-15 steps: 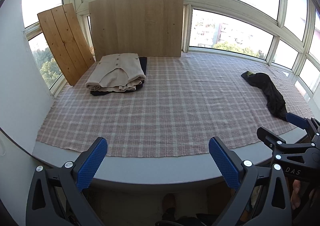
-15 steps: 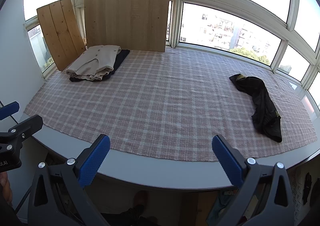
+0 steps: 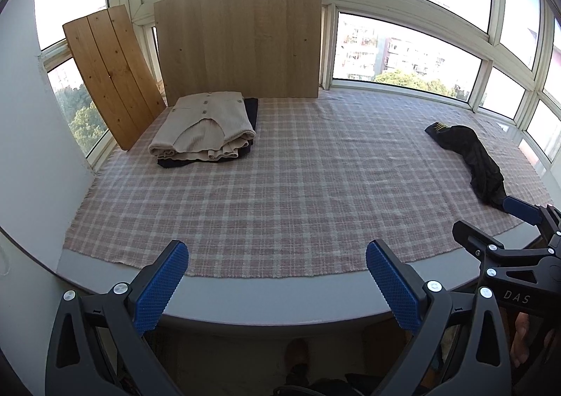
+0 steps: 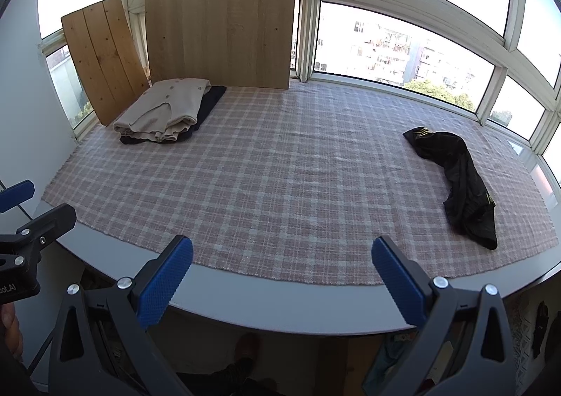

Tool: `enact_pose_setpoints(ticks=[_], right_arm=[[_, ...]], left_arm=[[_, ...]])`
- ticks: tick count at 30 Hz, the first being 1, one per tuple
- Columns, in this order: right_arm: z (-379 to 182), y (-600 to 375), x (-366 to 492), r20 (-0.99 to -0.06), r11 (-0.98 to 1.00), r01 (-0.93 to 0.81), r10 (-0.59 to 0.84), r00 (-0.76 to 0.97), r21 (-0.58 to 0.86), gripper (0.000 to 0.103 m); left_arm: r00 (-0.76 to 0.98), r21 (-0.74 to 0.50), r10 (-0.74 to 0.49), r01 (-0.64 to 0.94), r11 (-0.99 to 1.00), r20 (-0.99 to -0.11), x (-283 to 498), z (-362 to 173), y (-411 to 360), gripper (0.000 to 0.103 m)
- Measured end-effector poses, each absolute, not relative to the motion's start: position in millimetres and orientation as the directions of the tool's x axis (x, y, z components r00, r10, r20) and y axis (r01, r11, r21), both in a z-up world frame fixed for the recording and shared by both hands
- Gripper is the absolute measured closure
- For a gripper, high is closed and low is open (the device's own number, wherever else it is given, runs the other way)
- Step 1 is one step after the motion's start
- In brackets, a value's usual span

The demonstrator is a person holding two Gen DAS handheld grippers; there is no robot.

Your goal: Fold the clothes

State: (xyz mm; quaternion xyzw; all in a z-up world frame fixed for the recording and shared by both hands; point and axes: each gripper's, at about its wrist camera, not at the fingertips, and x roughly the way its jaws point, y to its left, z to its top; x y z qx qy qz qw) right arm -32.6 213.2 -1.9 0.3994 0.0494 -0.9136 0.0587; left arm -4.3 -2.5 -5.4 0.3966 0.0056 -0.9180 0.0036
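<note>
A curved bay window [image 4: 403,41] wraps the far side. The grey table [image 3: 280,301] carries a plaid cloth [image 4: 280,185], its near edge bare. Far left sit folded clothes [image 3: 207,129]; right, a crumpled black garment [image 4: 459,182]. Left gripper [image 3: 277,276] and right gripper [image 4: 282,273] hover spread wide, empty.

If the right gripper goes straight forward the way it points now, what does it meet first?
Most likely the bare plaid cloth near the table's front edge. The right gripper is open and angled down at it; the black garment lies off to the right. Depth is uncertain.
</note>
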Motion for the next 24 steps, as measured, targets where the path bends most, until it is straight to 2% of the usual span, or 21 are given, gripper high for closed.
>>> enact_pose_setpoints(ticks=[24], right_arm=[[-13,223,-64,-0.754,-0.99,0.137,-0.071,-0.653,-0.025,0.0]], left_arm=[[-0.675,0.011,-0.008,0.001,-1.0,-0.738,-36,-10,13,0.001]])
